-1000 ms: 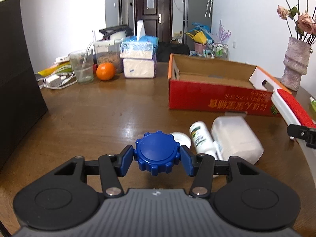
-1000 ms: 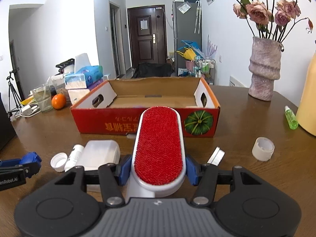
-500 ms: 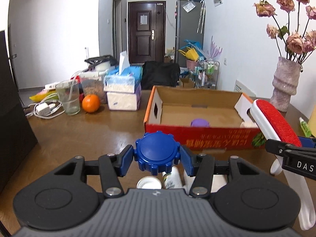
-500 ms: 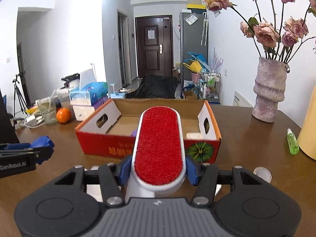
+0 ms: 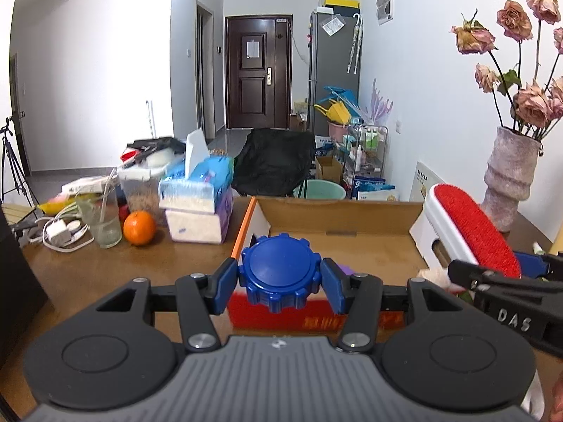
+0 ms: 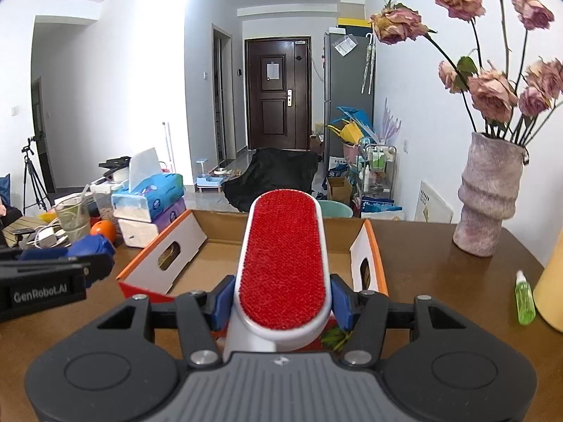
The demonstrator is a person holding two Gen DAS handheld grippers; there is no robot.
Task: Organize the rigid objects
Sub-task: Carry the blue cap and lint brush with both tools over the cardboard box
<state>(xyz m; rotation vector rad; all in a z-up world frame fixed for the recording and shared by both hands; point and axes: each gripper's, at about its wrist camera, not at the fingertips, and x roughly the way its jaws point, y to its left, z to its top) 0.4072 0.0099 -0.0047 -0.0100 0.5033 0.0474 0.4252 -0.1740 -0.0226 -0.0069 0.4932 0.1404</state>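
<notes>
Both grippers loaded above the cardboard box [image 5: 337, 211]

Left gripper [image 5: 279, 277] clamps a blue cap [image 5: 279, 270]; right gripper [image 6: 281, 299] clamps a lint brush [image 6: 283, 260]. Only the right view shows the green bottle [image 6: 524, 299] near the table's right edge.

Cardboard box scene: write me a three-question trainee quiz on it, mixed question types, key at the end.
1. True or false: the left gripper is shut on a blue ridged cap.
2. The right gripper holds which item? A) green spray bottle B) red lint brush C) orange
3. Fill in: the vase of dried roses stands on the table to the ___ of the cardboard box in the right wrist view.

Key:
1. True.
2. B, the red lint brush; the green spray bottle lies on the table and the orange sits beside the tissue boxes.
3. Right.
</notes>
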